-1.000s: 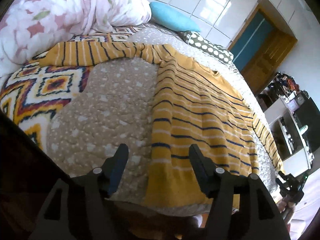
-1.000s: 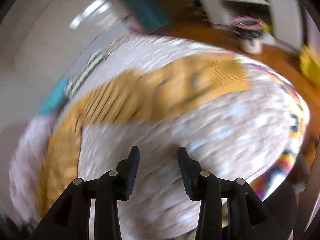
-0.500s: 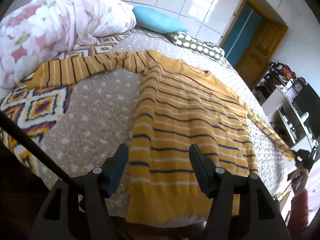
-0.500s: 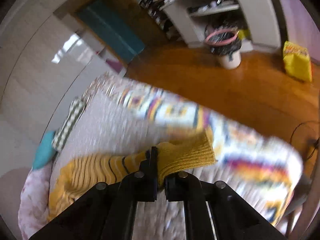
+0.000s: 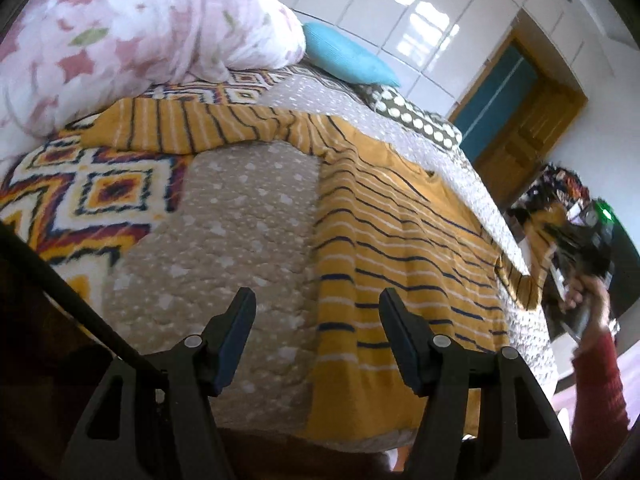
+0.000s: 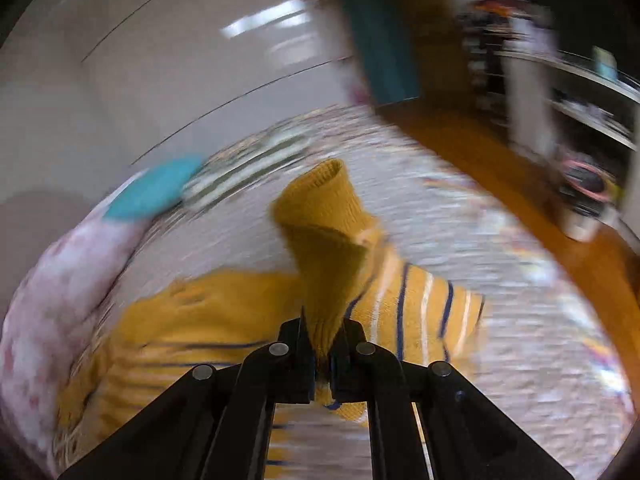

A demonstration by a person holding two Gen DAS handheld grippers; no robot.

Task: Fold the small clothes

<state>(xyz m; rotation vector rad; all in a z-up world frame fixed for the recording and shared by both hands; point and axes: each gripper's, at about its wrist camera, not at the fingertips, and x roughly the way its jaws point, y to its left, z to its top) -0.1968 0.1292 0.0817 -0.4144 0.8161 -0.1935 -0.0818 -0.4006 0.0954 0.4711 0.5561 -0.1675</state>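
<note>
A yellow sweater (image 5: 400, 248) with navy and white stripes lies flat on the bed, one sleeve (image 5: 192, 130) stretched toward the pillows. My left gripper (image 5: 316, 320) is open and empty above the bed's near edge, over the sweater's hem. My right gripper (image 6: 325, 340) is shut on the cuff (image 6: 324, 240) of the other sleeve and holds it lifted over the sweater body (image 6: 192, 332). In the left wrist view the right gripper (image 5: 576, 240) shows at far right with that sleeve (image 5: 516, 284) hanging from it.
A beige dotted quilt (image 5: 224, 232) covers the bed over a patterned blanket (image 5: 88, 196). A floral duvet (image 5: 120, 40), a blue pillow (image 5: 348, 60) and a dotted pillow (image 5: 416, 120) lie at the head. Wooden floor (image 6: 520, 200), shelves and a bin (image 6: 580, 196) stand beyond the bed.
My right gripper closed on the sleeve cuff and has lifted it up and inward over the sweater. My left gripper stayed open, shifting slightly near the hem.
</note>
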